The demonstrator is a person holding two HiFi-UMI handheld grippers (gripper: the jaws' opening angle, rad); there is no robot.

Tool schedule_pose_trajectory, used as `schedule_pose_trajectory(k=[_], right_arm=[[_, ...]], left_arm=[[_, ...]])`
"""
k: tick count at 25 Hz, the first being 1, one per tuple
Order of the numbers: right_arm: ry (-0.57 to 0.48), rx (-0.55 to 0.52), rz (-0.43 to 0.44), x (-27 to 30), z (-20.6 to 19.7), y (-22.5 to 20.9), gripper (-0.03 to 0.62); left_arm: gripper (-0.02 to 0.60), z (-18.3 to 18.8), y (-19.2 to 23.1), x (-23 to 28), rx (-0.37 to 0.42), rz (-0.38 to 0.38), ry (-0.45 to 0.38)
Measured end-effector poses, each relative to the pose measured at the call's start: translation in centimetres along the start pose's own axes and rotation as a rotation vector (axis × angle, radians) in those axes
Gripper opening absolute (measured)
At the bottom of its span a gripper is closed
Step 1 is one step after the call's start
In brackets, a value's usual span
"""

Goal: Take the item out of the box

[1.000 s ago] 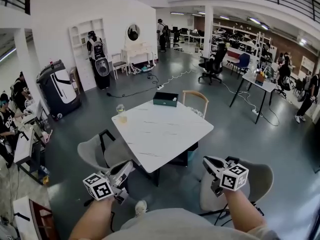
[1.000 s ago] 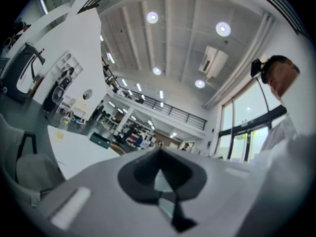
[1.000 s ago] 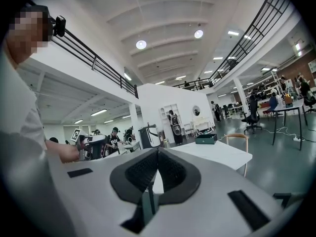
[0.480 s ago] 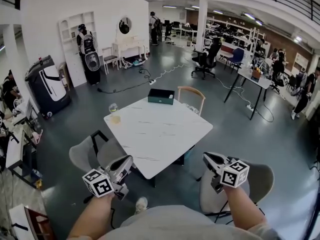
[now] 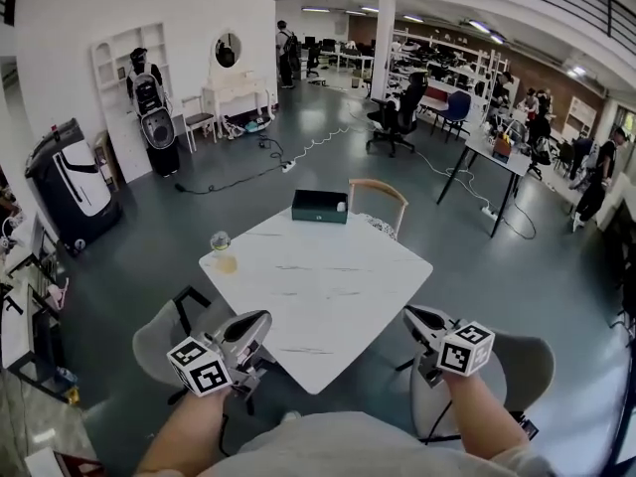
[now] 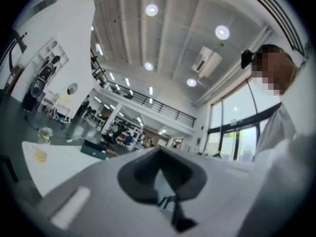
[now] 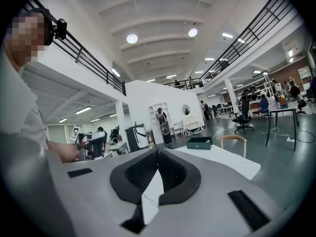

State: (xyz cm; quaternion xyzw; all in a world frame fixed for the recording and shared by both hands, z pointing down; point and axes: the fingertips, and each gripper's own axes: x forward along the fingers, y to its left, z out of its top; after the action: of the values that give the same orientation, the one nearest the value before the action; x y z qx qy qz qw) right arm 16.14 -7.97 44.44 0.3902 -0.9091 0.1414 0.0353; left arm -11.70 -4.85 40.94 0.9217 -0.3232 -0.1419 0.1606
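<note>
A dark green box (image 5: 319, 207) lies closed at the far edge of the white marble table (image 5: 328, 296); its contents are hidden. Both grippers hover low at the table's near side, far from the box. My left gripper (image 5: 260, 319) is shut with nothing between its jaws, and my right gripper (image 5: 410, 315) is shut and empty too. In the left gripper view the box (image 6: 94, 149) shows small beyond the closed jaws of the left gripper (image 6: 159, 150). The right gripper view has the box (image 7: 199, 142) past the meeting jaws of the right gripper (image 7: 158, 153).
A glass (image 5: 222, 249) with yellowish liquid stands at the table's left corner. A wooden chair (image 5: 379, 193) stands behind the table, right of the box. Grey chairs flank the near side, left (image 5: 159, 331) and right (image 5: 522, 361). Desks, cables and people fill the hall behind.
The table has drawn nearer and lower in the head view as the person stepped toward it. Both grippers stay shut and keep their places near the body.
</note>
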Motion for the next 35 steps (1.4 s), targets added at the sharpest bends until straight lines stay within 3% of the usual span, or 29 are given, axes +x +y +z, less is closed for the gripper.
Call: schedule_pose_trajectory(k=[17,35], right_arm=[[0.018,0.028,-0.108,12.8,3.0,-2.5,0.008],[0.027,0.040,-0.192,15.9,3.9,-3.6,0.008]], left_arm=[[0.005,3.9,13.6,4.2,-0.018,-0.114,0.085],[0.005,5.0,17.6,5.7,-0.019,-0.181,0.118]])
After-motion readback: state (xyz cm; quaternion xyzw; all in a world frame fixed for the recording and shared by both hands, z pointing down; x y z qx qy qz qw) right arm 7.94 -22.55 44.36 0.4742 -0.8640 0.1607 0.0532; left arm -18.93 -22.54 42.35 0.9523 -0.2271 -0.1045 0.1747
